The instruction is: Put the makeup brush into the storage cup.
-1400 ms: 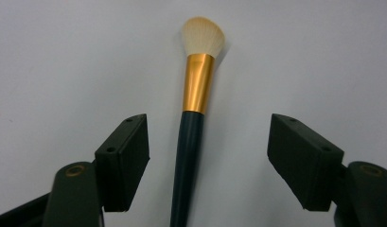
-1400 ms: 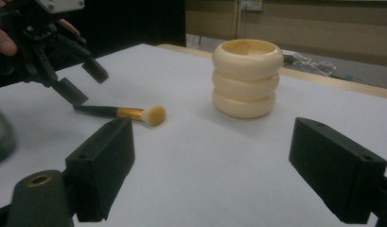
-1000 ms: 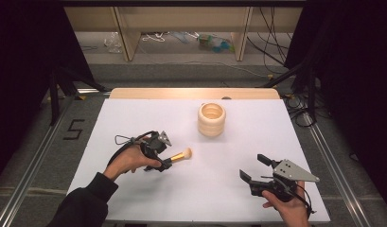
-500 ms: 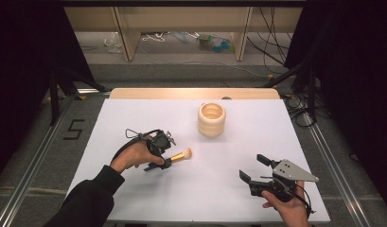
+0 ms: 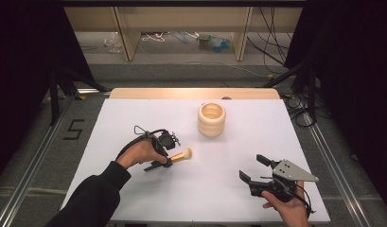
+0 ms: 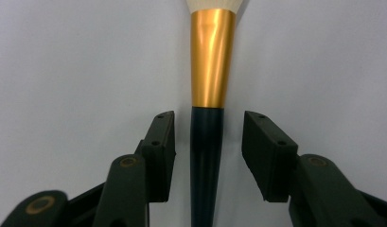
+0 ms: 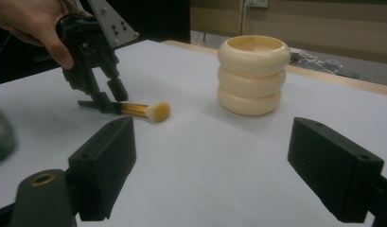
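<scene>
Here the makeup brush [image 6: 207, 118] lies flat on the white table [image 5: 219, 189], light and stiff, its smooth dark handle between the just-closing but not yet touching jaws of the left gripper [image 6: 207, 142], probably the best place to hold.

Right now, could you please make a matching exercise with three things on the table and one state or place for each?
Things:
1. makeup brush
2. ringed holder
3. right gripper

States:
A. upright, toward the far side of the table
B. jaws wide apart, nothing between them
C. lying flat, its dark handle between the left gripper's jaws

Pairs: 1-C, 2-A, 3-B
</scene>
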Demonstrator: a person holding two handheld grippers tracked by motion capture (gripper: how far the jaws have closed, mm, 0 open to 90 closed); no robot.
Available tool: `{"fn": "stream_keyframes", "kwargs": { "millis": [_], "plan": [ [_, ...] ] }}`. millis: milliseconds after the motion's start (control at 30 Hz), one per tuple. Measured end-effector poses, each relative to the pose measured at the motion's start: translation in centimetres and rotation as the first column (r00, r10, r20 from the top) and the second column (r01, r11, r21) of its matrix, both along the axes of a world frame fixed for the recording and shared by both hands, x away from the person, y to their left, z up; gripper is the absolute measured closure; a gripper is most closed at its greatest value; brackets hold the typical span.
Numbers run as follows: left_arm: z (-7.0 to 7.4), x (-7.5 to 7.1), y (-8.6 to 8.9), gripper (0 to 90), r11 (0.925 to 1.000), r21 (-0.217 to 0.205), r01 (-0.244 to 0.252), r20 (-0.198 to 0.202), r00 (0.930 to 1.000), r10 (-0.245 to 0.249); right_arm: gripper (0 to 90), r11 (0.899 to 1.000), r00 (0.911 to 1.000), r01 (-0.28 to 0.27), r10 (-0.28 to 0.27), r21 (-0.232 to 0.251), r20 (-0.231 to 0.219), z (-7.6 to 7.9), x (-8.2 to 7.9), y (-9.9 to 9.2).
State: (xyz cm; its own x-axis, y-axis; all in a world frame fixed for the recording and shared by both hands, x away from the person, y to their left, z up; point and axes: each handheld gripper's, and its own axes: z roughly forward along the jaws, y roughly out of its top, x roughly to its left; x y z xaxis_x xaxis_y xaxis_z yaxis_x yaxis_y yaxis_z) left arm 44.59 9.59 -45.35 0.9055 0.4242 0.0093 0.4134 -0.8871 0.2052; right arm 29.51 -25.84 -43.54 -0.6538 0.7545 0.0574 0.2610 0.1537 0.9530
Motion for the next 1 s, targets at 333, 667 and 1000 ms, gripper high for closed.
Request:
{"fn": "stream_keyframes", "kwargs": {
  "millis": [333,667,1000],
  "plan": [
    [-0.5,0.5,-0.1,62.2,0.9999,0.017,-0.003,-0.028,0.9996,0.003,17.5,1.0,1.0,0.001,-0.002,-0.023,-0.009,0.1,-0.1,-0.1],
    [-0.4,0.5,-0.4,69.8,0.9987,0.048,0.018,-0.026,0.9995,-0.017,17.6,1.0,0.9999,0.001,-0.001,-0.025,-0.01,0.1,-0.1,-0.1],
    [-0.4,0.9,-1.2,73.9,0.9959,0.089,0.015,-0.059,0.9982,-0.009,18.1,0.999,0.9999,-0.007,0.006,-0.031,-0.011,0.1,-0.1,-0.1]
  ]
}}
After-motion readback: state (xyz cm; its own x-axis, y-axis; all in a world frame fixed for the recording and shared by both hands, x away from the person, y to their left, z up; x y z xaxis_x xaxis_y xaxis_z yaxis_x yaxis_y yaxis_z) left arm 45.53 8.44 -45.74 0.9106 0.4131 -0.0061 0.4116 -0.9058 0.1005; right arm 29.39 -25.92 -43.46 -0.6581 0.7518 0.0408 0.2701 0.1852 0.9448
